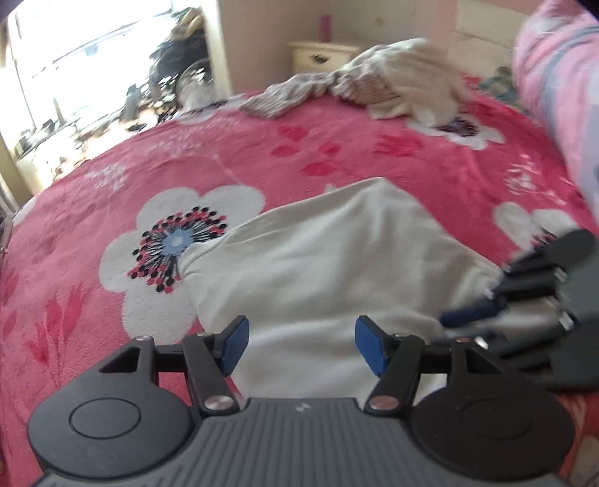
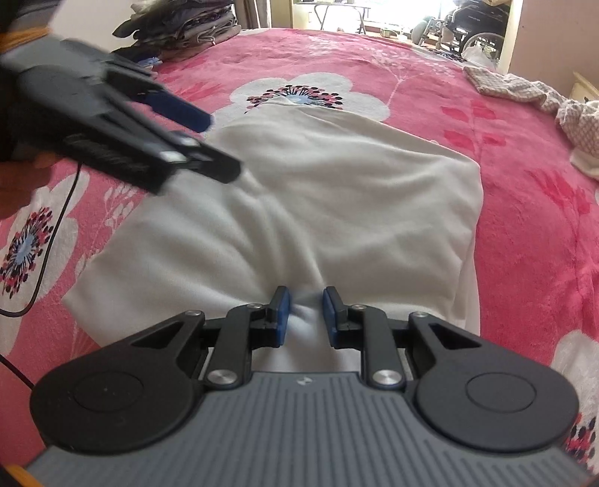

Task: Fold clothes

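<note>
White garment (image 2: 299, 209): lies folded into a rough rectangle on the bed, one end overlapping a big white flower print; it fills the middle of the right wrist view and sits from centre to 6 o'clock in the left wrist view.
Bed blanket (image 1: 337, 157): pink fleece with white flowers and red leaf prints, spread under everything.
Left tongs (image 1: 301, 344): apart, blue pads wide of each other, hovering over the near edge of the white garment with nothing between them; in the right wrist view they come in blurred from 10 o'clock over the garment's left side.
Right tongs (image 2: 306, 316): nearly together, with a pinched ridge of the white cloth rising in the narrow gap at the garment's near edge; whether the pads actually press the cloth I cannot tell. In the left wrist view they show blurred at 3 o'clock by the garment's right edge.
Loose clothes (image 1: 382, 86): a crumpled pale and checked heap at 12 to 1 o'clock, well apart from the white garment.
Dark folded pile (image 2: 179, 30): at 11 o'clock in the right wrist view, at the bed's far edge.
Cable (image 2: 48, 239): thin, black, trailing over the blanket at 9 o'clock.
</note>
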`<state>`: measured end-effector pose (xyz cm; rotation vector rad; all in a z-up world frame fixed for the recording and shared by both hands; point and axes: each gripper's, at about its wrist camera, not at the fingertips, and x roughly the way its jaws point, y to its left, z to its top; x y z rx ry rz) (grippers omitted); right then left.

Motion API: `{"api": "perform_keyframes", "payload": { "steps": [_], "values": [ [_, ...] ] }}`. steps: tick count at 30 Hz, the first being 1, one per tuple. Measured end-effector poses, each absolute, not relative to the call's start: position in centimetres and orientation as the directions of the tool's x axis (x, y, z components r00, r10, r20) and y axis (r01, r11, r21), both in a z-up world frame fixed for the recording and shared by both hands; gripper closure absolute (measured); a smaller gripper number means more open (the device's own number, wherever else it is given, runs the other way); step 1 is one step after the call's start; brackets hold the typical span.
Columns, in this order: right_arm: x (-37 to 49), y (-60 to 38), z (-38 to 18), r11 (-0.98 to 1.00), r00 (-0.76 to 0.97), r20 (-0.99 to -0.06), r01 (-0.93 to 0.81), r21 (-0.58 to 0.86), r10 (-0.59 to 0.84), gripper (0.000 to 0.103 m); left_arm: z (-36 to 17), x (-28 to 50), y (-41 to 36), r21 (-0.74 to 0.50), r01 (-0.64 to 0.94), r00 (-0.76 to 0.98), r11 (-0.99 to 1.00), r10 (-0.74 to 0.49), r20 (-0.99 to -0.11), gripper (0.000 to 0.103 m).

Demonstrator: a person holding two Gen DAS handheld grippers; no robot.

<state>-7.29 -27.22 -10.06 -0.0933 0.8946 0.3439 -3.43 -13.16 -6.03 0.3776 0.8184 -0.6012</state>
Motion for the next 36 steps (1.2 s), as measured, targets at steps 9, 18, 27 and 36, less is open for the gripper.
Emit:
{"api": "perform_keyframes", "payload": {
  "steps": [9, 18, 27, 36],
  "values": [
    [-7.0, -27.7, -10.0, 0.948, 0.566, -0.782, -0.300, 0.101, 0.262, 0.080, -9.7, -7.5, -14.3, 0.245, 0.705, 0.542, 0.666, -0.283, -0.791, 0.037],
    [-12.6, -27.4, -9.4, 0.932, 0.567, -0.791, -0.362, 0.011, 0.230, 0.075, -9.6, -6.9, -13.4, 0.184, 0.701, 0.511, 0.689, -0.305, -0.804, 0.035],
    [-13.5, -33.6, -6.1, 0.990, 0.610, -0.782, -0.123, 0.065, 0.127, 0.075, -9.5, -6.6, -13.0, 0.154, 0.695, 0.498, 0.702, -0.316, -0.808, 0.034],
    [-8.9, -37.2, -9.1, 0.902, 0.615, -0.729, 0.066, 0.428, 0.301, 0.075, -9.4, -6.6, -13.0, 0.149, 0.690, 0.496, 0.709, -0.313, -0.810, 0.034]
  ]
}}
